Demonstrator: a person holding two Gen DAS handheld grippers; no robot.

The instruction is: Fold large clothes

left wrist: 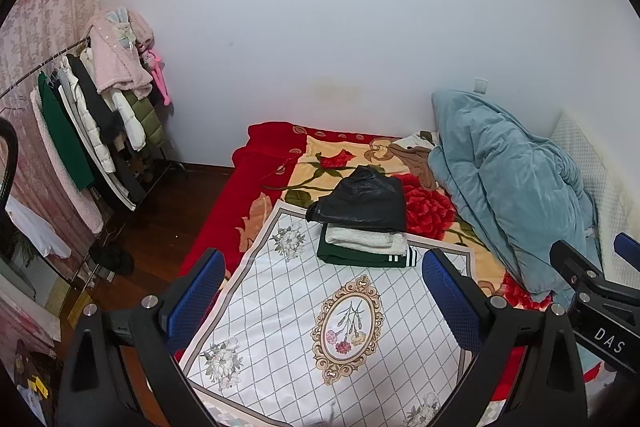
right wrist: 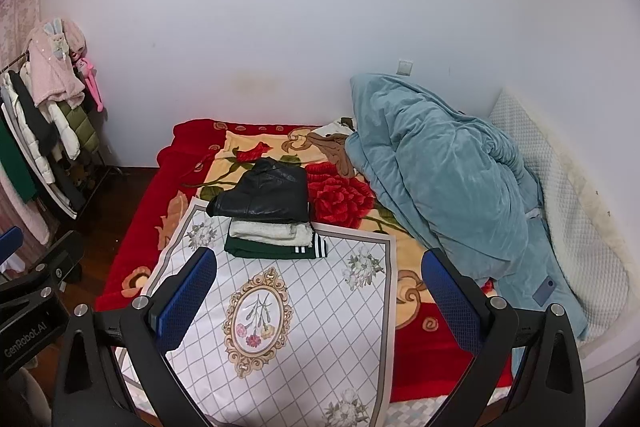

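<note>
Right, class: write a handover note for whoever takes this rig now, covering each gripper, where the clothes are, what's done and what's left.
Left gripper: open, empty, above the mat.
Right gripper: open, empty, also over the mat.
Stack at the mat's far edge: black jacket on top, white garment in the middle, green garment at the bottom, all folded.
Nothing unfolded lies on the mat. More clothes hang on the rack; whether they are next cannot be told.

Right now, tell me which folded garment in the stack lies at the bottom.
The dark green garment with white-striped cuff; the cream fleece lies on it, and the black leather jacket tops the stack.
</note>
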